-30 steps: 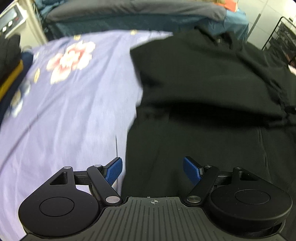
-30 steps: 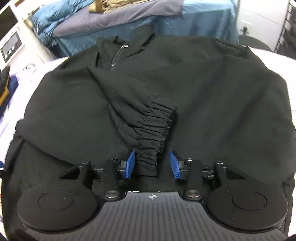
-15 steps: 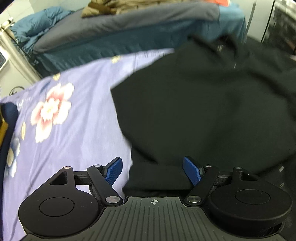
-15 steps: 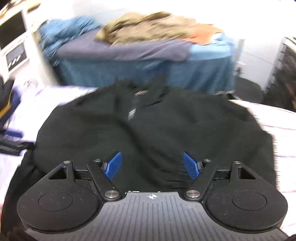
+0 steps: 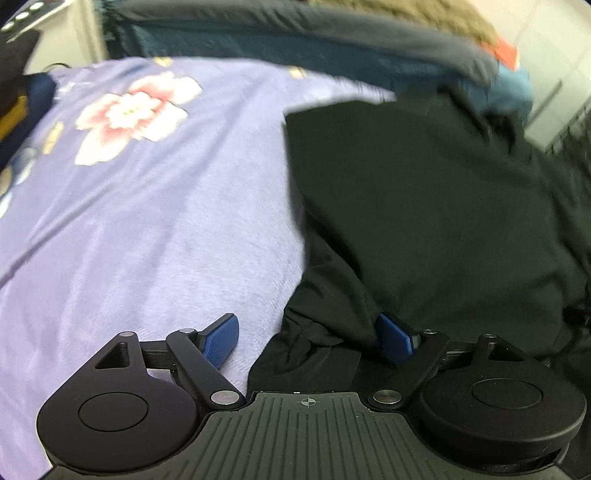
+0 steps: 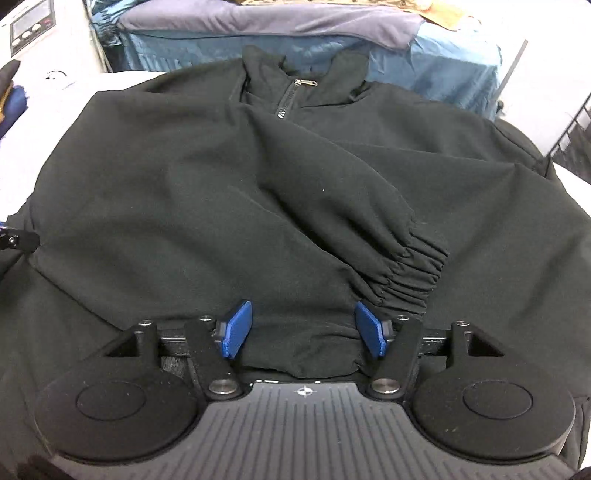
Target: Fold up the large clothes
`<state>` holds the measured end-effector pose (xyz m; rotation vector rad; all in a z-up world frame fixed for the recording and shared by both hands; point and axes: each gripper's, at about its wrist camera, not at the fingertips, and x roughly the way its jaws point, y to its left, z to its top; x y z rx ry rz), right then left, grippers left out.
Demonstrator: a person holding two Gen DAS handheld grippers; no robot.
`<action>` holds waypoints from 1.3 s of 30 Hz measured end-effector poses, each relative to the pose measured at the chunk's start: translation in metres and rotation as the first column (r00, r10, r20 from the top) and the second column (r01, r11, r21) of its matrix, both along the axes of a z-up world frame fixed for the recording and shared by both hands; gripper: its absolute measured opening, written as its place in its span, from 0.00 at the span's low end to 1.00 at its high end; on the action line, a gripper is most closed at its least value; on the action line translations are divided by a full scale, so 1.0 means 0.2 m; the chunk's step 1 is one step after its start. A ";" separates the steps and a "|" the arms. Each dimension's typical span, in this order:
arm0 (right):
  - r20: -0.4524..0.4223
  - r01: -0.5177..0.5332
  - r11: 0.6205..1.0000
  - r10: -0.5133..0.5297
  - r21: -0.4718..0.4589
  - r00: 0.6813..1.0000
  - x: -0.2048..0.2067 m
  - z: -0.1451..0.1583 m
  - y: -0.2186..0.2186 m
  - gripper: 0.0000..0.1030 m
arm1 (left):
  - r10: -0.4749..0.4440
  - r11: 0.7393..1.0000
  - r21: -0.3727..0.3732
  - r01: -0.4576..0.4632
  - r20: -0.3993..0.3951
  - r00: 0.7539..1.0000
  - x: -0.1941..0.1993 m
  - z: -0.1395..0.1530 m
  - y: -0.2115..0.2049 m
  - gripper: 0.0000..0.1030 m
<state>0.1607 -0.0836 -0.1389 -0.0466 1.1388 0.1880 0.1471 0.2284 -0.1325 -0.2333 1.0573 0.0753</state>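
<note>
A black zip-up jacket (image 6: 184,184) lies front up on a purple flowered sheet (image 5: 147,229), collar and zipper (image 6: 295,86) at the far end. One sleeve is folded across the chest, and its gathered cuff (image 6: 410,269) rests just right of my right gripper (image 6: 303,328). That gripper's jaws are closing, with the jacket's near hem between the blue pads, which do not press on it. My left gripper (image 5: 308,339) stands open at the jacket's (image 5: 424,203) near left edge. Its left pad is over the sheet and cloth partly covers its right pad (image 5: 395,341).
Behind the sheet stands a bed (image 6: 424,51) with blue and grey covers and heaped clothes. A wire rack (image 6: 576,122) is at the far right. A white device with buttons (image 6: 26,26) and a stack of dark clothes (image 5: 14,74) sit at the far left.
My right gripper had the cuff between its pads; the cuff now lies free to the right, and the wider jaws sit over the hem. My left gripper has come down onto the jacket's left edge.
</note>
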 end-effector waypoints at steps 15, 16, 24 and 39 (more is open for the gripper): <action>0.016 0.403 0.913 -0.405 0.056 0.914 -0.52 0.21 -0.32 0.75 | 0.039 0.998 0.052 -0.036 -0.062 0.997 -0.48 0.03 0.28 1.00; 0.007 0.439 0.896 -0.440 0.059 0.898 -0.57 0.22 -0.36 0.75 | 0.031 0.999 0.040 -0.028 -0.062 0.998 -0.50 0.04 0.27 1.00; 0.036 0.594 0.804 -0.594 0.018 0.804 -1.04 0.34 -0.69 0.75 | -0.063 0.998 -0.005 0.062 -0.036 0.997 -0.64 0.12 0.15 1.00; -0.084 0.522 0.846 -0.515 0.113 0.853 -1.65 0.28 -1.15 0.72 | -0.040 0.998 -0.047 0.034 -0.142 0.989 -1.44 0.02 -0.13 1.00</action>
